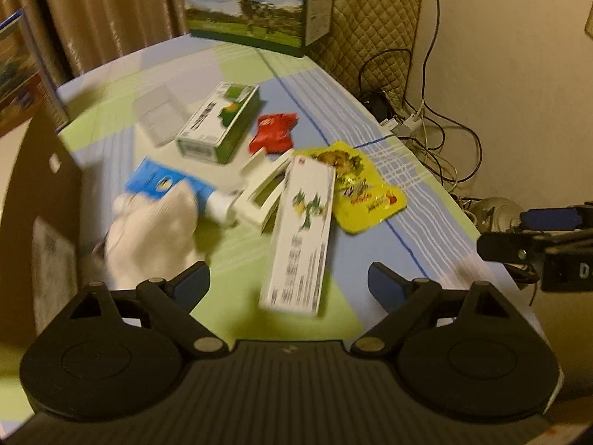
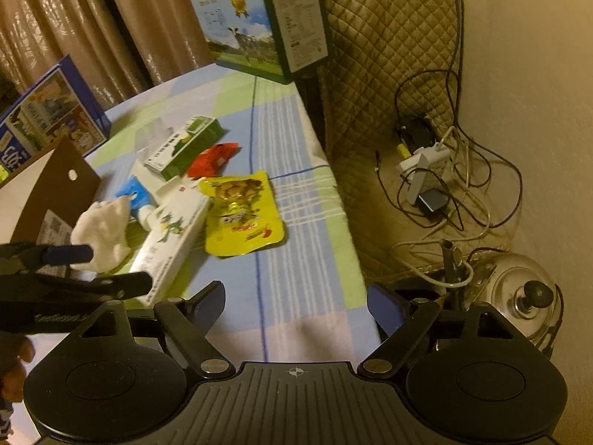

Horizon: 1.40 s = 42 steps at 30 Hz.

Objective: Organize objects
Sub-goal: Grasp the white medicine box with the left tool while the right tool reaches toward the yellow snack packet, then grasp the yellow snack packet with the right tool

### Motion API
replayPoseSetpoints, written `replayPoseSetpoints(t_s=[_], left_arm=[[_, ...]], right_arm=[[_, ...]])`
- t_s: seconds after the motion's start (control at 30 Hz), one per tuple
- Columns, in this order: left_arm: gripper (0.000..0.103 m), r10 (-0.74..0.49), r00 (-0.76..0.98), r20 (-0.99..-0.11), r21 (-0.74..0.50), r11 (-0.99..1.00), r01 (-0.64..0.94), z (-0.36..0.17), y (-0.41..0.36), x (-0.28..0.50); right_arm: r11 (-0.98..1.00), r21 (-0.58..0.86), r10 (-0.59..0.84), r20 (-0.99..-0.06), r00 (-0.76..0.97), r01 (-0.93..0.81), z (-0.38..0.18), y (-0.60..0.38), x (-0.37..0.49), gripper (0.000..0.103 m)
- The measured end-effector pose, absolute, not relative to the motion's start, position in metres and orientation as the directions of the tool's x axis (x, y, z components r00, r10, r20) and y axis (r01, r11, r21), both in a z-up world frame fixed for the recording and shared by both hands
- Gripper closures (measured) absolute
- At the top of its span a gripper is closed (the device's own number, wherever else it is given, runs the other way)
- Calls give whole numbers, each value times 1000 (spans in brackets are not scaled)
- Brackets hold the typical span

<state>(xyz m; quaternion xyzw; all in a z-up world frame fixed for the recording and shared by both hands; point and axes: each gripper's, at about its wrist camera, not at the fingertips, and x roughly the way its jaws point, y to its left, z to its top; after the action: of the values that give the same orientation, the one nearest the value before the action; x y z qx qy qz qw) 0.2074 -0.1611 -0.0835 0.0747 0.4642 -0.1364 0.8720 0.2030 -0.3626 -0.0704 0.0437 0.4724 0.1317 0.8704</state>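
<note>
Hovering over the clutter, nothing picked yet: left gripper (image 1: 289, 282) and right gripper (image 2: 296, 302) both spread apart and empty (blurry). Next: close on the white box (image 1: 300, 237).

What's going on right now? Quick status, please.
Both grippers open, empty: left gripper, right gripper. Long white box lies just ahead of left, untouched. Yellow pouch and white cloth crowd it.

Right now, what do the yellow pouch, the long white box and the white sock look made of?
Yellow pouch: glossy plastic film, shiny and wrinkled. Long white box: printed cardboard, flat faces with sharp folded edges. White sock: soft knit fabric, probably cotton, slumped and matte.
</note>
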Motion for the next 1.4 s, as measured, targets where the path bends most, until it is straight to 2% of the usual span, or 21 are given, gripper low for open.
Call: replayPoseSetpoints(t_s=[0.13,0.23,0.43,0.5,0.53,0.6,0.9,1.4], left_arm=[[22,-140,539,-831,52,945,324,-96,-176,225],[32,-121,528,-841,70,943,326,-106,-182,237],[36,-96,525,-846,94,941,325,-117,-190,251],[50,-93,527,-845,101,940,327,-118,-192,253],[51,-89,529,-844,103,941,322,-119,-192,254],[67,-96,540,-836,96,944,316,-118,-190,254],[68,-101,567,-817,33,975,221,-97,-157,235],[68,38,618,-786,30,999,-22,-63,-83,221]], right_arm=[[961,206,273,-812,516,-184,-75,-368,214,22],[959,212,279,-812,513,-188,-77,-370,221,22],[953,224,298,-809,506,-203,-81,-371,232,22],[951,227,304,-808,504,-210,-82,-370,235,22],[949,230,309,-806,504,-214,-83,-369,237,22],[945,240,323,-800,505,-224,-84,-369,239,22],[908,274,404,-768,497,-316,-87,-350,263,22],[860,219,442,-773,456,-461,-127,-298,320,22]])
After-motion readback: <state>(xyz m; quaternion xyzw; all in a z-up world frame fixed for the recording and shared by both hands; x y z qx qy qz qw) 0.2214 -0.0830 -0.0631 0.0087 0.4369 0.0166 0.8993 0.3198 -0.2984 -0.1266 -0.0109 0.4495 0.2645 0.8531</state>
